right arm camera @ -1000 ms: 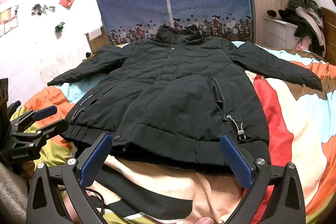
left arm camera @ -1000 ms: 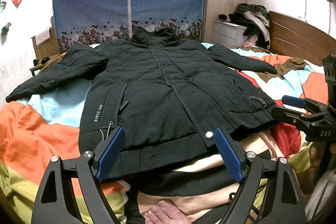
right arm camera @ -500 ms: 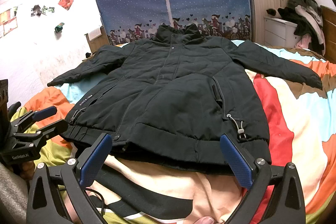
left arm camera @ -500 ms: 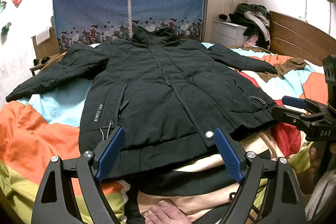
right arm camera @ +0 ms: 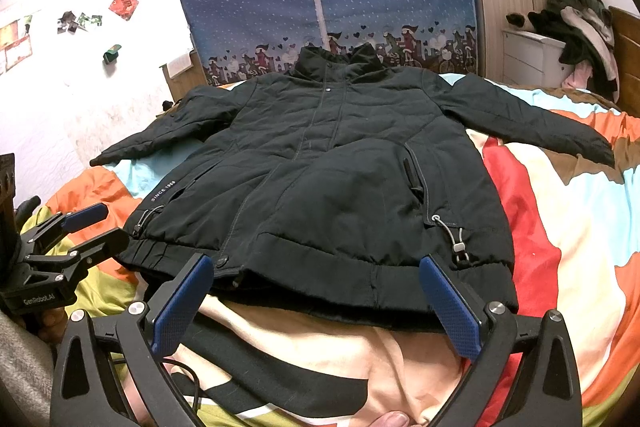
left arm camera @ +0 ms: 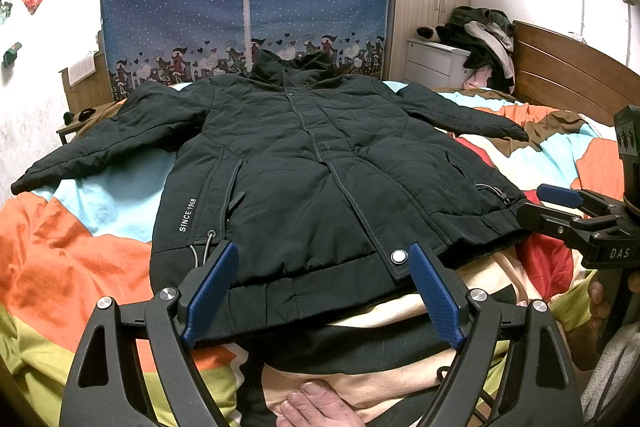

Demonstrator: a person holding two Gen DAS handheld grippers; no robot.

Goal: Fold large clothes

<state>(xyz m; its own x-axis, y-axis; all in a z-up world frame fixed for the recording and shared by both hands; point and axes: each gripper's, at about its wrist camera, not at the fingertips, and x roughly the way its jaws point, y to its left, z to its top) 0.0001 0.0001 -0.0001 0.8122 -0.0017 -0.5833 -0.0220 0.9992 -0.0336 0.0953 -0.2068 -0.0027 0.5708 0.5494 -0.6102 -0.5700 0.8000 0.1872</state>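
Bedroom setting: we note a bed (left arm camera: 80, 267) under a multicoloured patchwork cover, with a blue starry curtain (left arm camera: 240, 7) behind it. We see a dark padded jacket (left arm camera: 320, 179) spread flat on the bed, front up, sleeves out to both sides, collar toward the curtain and hem toward us.

Left gripper (left arm camera: 320, 291): jaws released, spread wide, hovering just short of the hem; nothing between them. Right gripper (right arm camera: 316, 303): jaws likewise released and empty, also at the hem.

Left wrist view alone shows the white snap button (left arm camera: 399, 257) at the hem and a wooden headboard (left arm camera: 568, 75). Right wrist view alone shows wall stickers (right arm camera: 80, 21) and the full right sleeve.

A clothes pile (left arm camera: 480, 39) sits on a white cabinet; we cannot separate its items. A toe (left arm camera: 316, 403) is cut off at the lower edge. Hands gripping the handles are mostly hidden.
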